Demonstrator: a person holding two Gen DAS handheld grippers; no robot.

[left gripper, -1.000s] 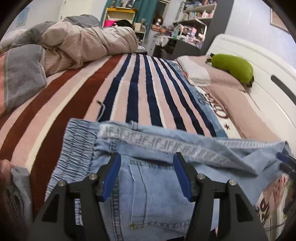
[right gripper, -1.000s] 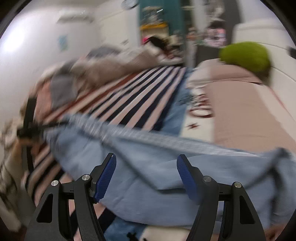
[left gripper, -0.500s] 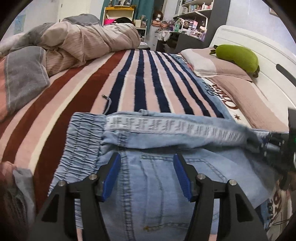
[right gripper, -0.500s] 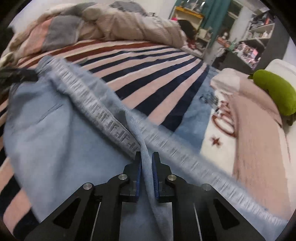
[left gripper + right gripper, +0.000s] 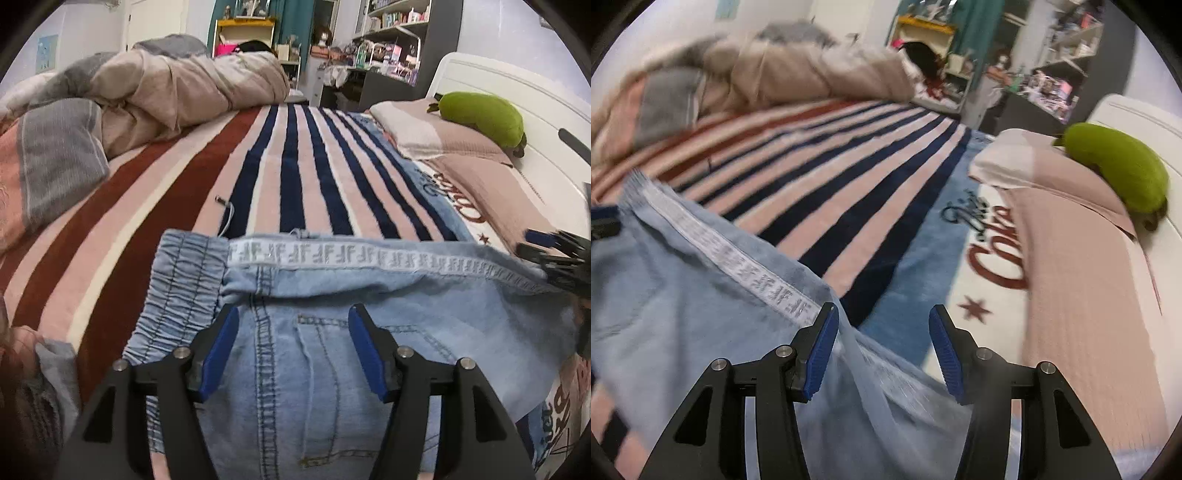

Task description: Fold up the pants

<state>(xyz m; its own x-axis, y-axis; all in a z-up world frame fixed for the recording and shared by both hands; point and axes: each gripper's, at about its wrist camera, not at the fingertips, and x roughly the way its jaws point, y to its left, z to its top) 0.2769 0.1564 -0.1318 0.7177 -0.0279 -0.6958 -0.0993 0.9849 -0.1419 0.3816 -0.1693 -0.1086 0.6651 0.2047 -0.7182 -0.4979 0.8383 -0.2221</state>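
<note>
the pants (image 5: 332,332), light blue denim with a white lettered band (image 5: 369,258) along the far edge, lie spread across the near part of a striped blanket (image 5: 295,166) on a bed, their gathered waistband (image 5: 181,280) toward the left. the left gripper (image 5: 293,349) hangs just above the denim with its blue pads wide apart and nothing between them; whether the tips touch the cloth cannot be told. the right gripper (image 5: 882,352) also stands wide open, holding nothing, over the other end of the pants (image 5: 683,314), where a raised ridge of cloth runs up beside its left pad; this view is blurred. in the left view the right gripper (image 5: 554,258) shows at the far right edge of the denim. a green plush toy (image 5: 484,114) lies on a pink pillow (image 5: 461,147) by the white headboard (image 5: 517,92), a rumpled duvet (image 5: 166,92) is heaped at the far left, and a thin white cable (image 5: 227,218) lies on the blanket just beyond the waistband.
</note>
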